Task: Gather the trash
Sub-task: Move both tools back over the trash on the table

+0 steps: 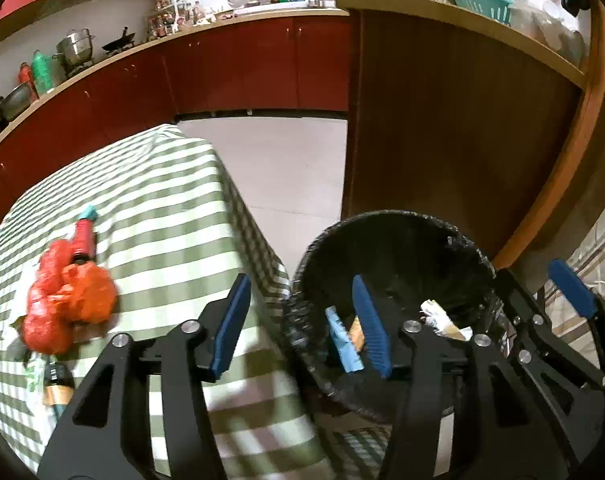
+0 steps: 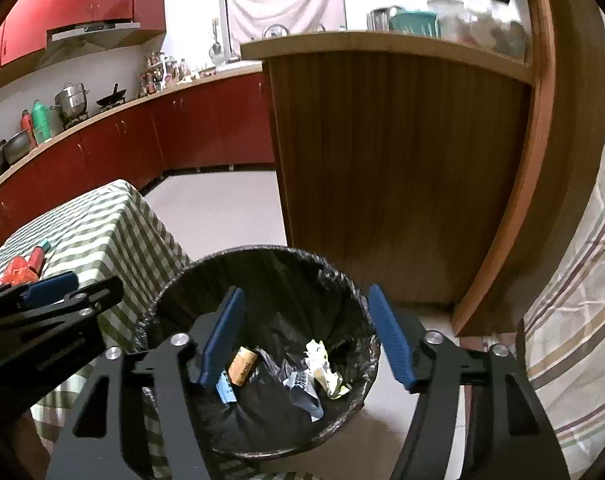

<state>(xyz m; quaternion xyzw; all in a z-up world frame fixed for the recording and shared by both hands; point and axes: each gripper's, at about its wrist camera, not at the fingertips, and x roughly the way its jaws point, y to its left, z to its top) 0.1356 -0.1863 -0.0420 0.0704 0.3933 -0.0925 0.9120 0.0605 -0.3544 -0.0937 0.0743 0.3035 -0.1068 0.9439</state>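
Trash bin [image 1: 394, 312] with a black liner fills the lower right of your left wrist view, standing on the floor just beside the table with the green checked cloth [image 1: 154, 208]. Your left gripper [image 1: 302, 320] hangs with its jaws spread and nothing between them, one finger over the cloth, the other over the bin's mouth. Inside the bin lie a light blue wrapper [image 1: 342, 340] and crumpled paper [image 1: 442, 316]. At the left of the frame, an orange-red plastic bag [image 1: 68, 300] lies on the cloth, touching a red bottle [image 1: 84, 236].

In your right wrist view, the bin [image 2: 262, 264] sits at lower centre. Your right gripper [image 2: 306, 336] is over its opening, jaws spread wide and empty. Below them you see a tan cork-like cylinder [image 2: 242, 366], the blue wrapper [image 2: 226, 392] and crumpled paper [image 2: 322, 368] on the liner. Your left gripper [image 2: 62, 290] enters from the left edge.
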